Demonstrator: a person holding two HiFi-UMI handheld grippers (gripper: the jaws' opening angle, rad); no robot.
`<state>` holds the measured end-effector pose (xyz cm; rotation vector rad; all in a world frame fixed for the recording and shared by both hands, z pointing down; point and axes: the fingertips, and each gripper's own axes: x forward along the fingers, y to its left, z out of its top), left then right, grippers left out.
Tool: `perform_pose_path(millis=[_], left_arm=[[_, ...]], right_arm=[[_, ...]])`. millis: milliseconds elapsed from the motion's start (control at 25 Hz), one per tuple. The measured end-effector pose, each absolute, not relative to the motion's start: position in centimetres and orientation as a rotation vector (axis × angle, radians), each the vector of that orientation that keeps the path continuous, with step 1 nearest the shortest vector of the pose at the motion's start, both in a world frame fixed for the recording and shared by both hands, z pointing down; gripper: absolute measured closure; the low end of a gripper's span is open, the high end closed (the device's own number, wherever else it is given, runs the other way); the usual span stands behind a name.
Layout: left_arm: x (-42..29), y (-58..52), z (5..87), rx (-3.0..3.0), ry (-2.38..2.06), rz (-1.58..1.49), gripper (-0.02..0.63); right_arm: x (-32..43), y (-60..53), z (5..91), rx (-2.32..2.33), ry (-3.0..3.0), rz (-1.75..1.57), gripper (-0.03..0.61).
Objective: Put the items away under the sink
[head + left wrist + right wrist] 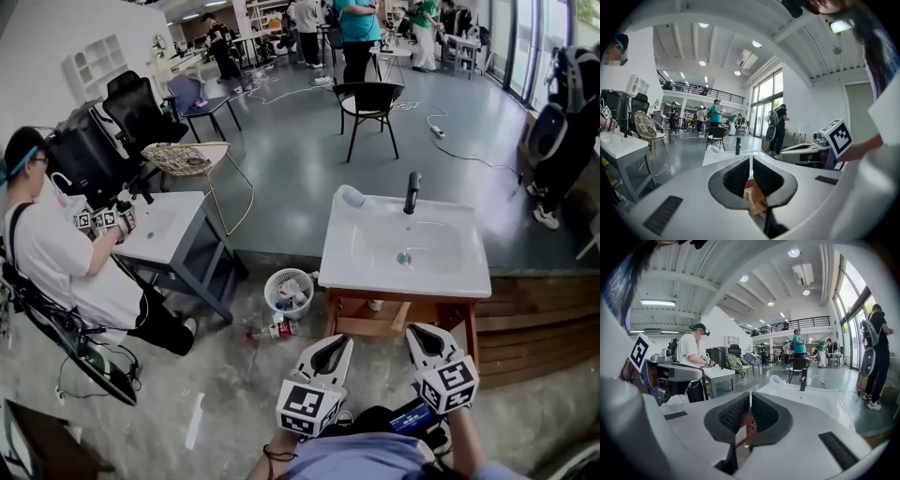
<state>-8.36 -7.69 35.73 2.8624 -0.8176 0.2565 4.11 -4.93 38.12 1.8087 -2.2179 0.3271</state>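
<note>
Pressed together, empty, at left gripper (335,345) and right gripper (422,334). Nearer the left one, just to its left: bottle (278,329) lying crosswise on the floor, beside the basket (272,281).

The left tool (336,345) and the right tool (419,332) are hovering side by side, pointing forward — each is holding its jaws together, gripping nothing.

A person in a white shirt (52,248) is sitting at the far left, leaning toward a white-topped stand (169,225). Just beyond it a wicker chair (192,157) is standing. Farther off, someone in a teal top (356,23) is standing behind a black chair (368,98), and a power strip (437,130) is lying to its right.
</note>
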Motion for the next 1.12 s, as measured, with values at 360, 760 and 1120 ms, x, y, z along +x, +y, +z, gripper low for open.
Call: perform_pose_path(millis=[360,760,1120], left_arm=[[-7.8,-9.9,36.2,2.847,-0.819,0.257,0.595],[-3.9,-16.9,37.0,2.833,-0.876,0.261,0.595],[0.6,-24.6,37.5,2.788,-0.942,0.28,0.595]], right_arm=[[5.6,-7.2,37.5,1.824,-2.199,0.317,0.552],[9.3,-14.7,38.2,1.769,-2.257,0.302,0.554],[13.7,-24.0,38.3,1.698,-2.299,0.318,0.552]])
